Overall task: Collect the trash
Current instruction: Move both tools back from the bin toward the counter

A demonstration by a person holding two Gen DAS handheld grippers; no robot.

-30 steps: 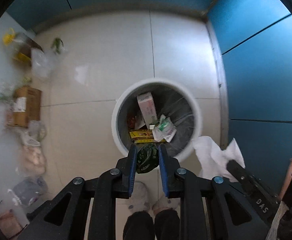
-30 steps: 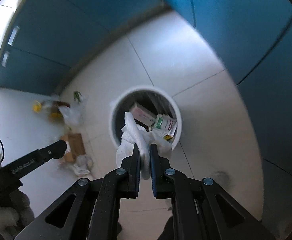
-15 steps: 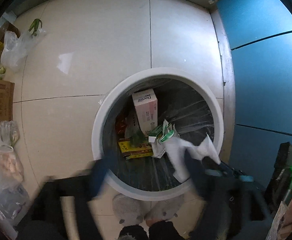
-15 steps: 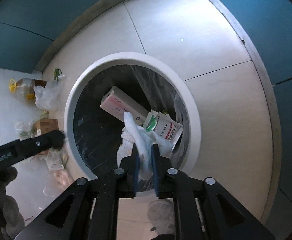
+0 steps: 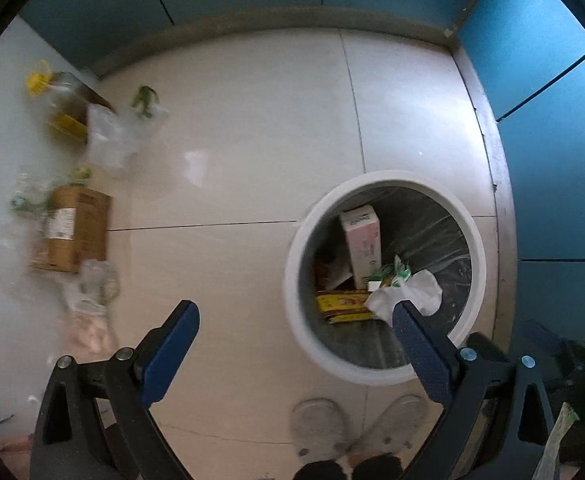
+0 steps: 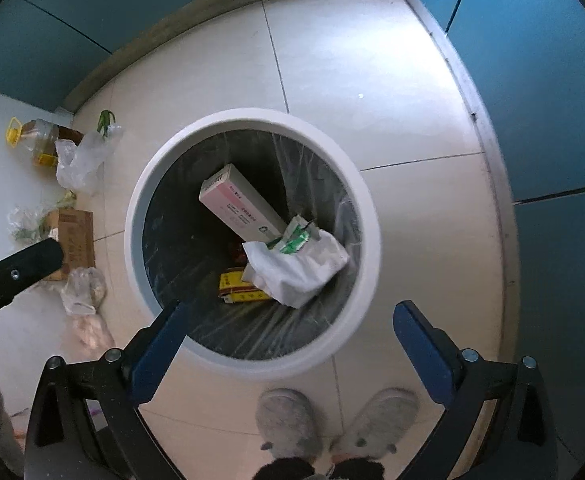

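A round white trash bin [image 5: 292,280] [image 6: 368,216] with a clear liner stands on the tiled floor. Inside lie a pink-white box [image 6: 236,204] [image 5: 360,240], a yellow packet [image 6: 240,292] [image 5: 340,306], a green-white wrapper [image 6: 296,240] and crumpled white paper [image 6: 296,268] [image 5: 408,296]. My left gripper [image 5: 296,312] is open and empty, above the floor by the bin's left rim. My right gripper [image 6: 288,312] is open and empty above the bin's near rim. The left gripper's arm [image 6: 16,268] shows at the left of the right wrist view.
Along the left wall lie a cardboard box [image 5: 72,228] [image 6: 76,236], an oil bottle [image 5: 56,100] [image 6: 36,140], and plastic bags [image 5: 108,140] [image 6: 80,160]. Blue cabinet panels [image 5: 552,120] close the back and right. The person's grey slippers [image 6: 292,424] stand near the bin.
Both grippers opened. The left let go of a dark green item; the right dropped the white paper into the bin. The left gripper shifted left, away from over the bin.
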